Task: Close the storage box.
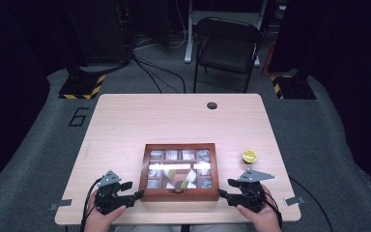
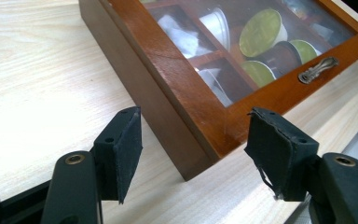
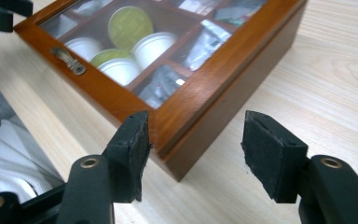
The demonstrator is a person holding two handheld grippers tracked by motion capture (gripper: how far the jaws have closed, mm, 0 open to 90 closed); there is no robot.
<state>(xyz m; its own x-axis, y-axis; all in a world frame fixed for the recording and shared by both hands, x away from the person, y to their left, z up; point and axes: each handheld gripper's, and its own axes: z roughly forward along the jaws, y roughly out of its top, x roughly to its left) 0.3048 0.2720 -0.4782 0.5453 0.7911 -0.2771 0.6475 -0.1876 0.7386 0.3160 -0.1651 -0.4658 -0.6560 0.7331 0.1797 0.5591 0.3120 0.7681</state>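
The wooden glass-lidded box [image 1: 179, 172] of capsules sits at the table's [image 1: 125, 125] near edge. The left gripper [image 2: 193, 154] and right gripper [image 3: 196, 149], jaws apart, each straddle a front corner. It looks rigid and fairly heavy with a fragile pane, so grip the wooden walls.

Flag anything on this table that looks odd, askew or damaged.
The half lime lies loose on the table, right of the wooden box. The pad on the left hand-held gripper is frayed at its edge. The box sits square, lid shut.
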